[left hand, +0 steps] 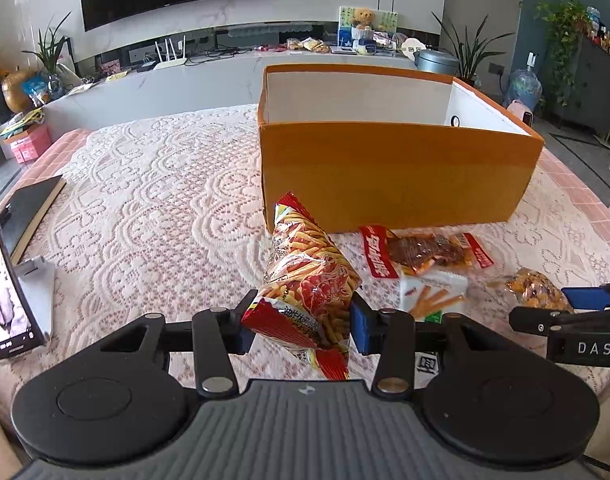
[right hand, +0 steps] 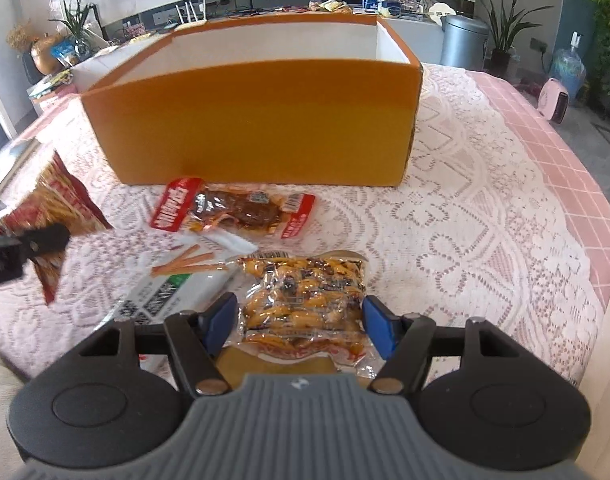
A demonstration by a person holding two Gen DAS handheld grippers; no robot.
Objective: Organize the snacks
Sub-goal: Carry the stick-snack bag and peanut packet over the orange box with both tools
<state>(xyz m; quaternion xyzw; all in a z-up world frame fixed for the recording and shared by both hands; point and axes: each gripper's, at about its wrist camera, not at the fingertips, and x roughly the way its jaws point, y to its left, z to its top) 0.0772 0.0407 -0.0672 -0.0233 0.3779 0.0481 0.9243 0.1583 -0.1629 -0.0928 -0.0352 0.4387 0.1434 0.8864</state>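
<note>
My left gripper [left hand: 301, 322] is shut on a red bag of stick snacks [left hand: 309, 276], which tilts up off the lace cloth between the blue pads. The right gripper [right hand: 301, 320] is shut on a clear pack of yellow snacks [right hand: 301, 292], its pads pressing both sides. An open orange box [left hand: 385, 176] [right hand: 257, 120] with a white inside stands just beyond. In front of it lie a red-ended pack of dark meat [left hand: 421, 254] [right hand: 233, 210] and a white pack of biscuit sticks [left hand: 429, 294] [right hand: 177, 280]. The right wrist view shows the red bag [right hand: 65, 200] at its left edge.
A screen on a white stand [left hand: 1, 280] and a dark flat board [left hand: 29, 212] sit at the table's left side. The pink checked table edge [right hand: 565, 184] runs down the right. Lace cloth [left hand: 153, 200] left of the box is bare.
</note>
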